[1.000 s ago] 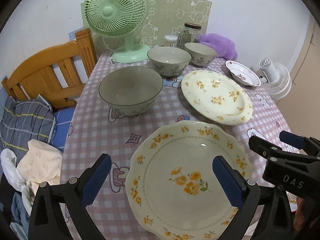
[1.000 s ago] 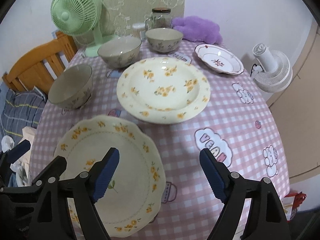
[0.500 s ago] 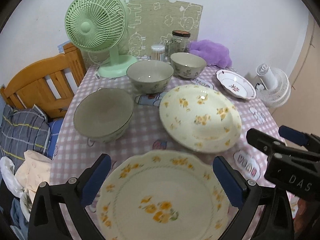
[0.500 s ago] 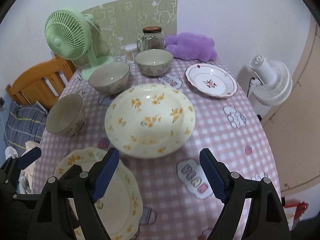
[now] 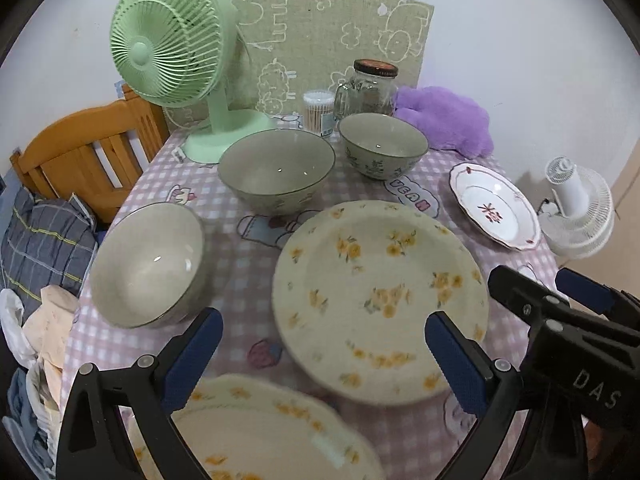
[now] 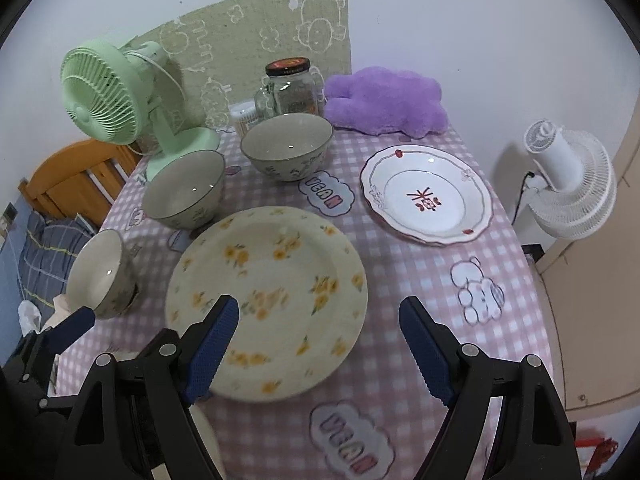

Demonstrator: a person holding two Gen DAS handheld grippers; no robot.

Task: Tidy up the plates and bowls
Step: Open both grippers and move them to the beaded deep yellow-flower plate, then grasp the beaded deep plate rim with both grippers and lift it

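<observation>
My left claw (image 5: 322, 350) hangs low in its frame with both blue pads spread wide and nothing between them; my right claw (image 6: 320, 350) is likewise released, its pads parted above the pink checked tablecloth (image 6: 404, 276). Just beyond my left pads, at the bottom edge of that view, lies a scalloped yellow-flowered plate (image 5: 256, 432), blurred and partly cut off. Above it, centre right, sits the round yellow-flowered plate (image 5: 380, 296), which fills the middle of the right view too (image 6: 268, 300), its near rim behind my left-hand pad there. At centre left of the left frame a grey-green bowl (image 5: 148, 264) rests near the table edge; a second bowl (image 5: 276, 168) sits higher, at centre, and a third bowl (image 5: 382, 148) stands to its right. The white plate with red marks (image 6: 426, 196) lies in the right half of the right view, apart from the others. A green fan (image 5: 176, 52) occupies the upper left, and a glass jar (image 6: 292, 88) and purple plush (image 6: 384, 100) line the top.
</observation>
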